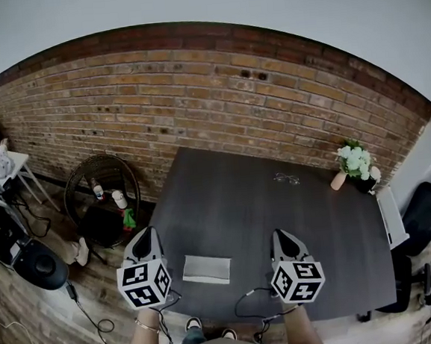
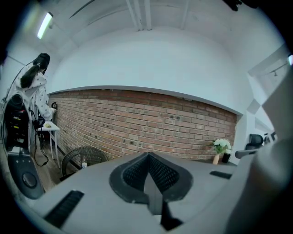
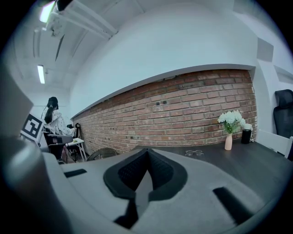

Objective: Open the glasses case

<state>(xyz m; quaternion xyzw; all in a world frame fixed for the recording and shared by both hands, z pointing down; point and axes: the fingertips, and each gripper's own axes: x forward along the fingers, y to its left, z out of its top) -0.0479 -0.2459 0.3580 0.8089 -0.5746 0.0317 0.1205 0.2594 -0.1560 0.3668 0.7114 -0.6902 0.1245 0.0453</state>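
The glasses case, a flat pale grey rectangle, lies closed near the front edge of the dark table, between my two grippers. My left gripper hovers to its left at the table's left edge, jaws shut with nothing in them. My right gripper hovers to the case's right, also shut and empty. In the left gripper view the jaws meet at a point; the right gripper view shows the same. The gripper bodies hide the case in both gripper views.
A pair of glasses lies at the table's far side, also in the right gripper view. A vase of white flowers stands at the far right corner. A wicker chair, a speaker and cables sit on the floor to the left; a black office chair is at the right.
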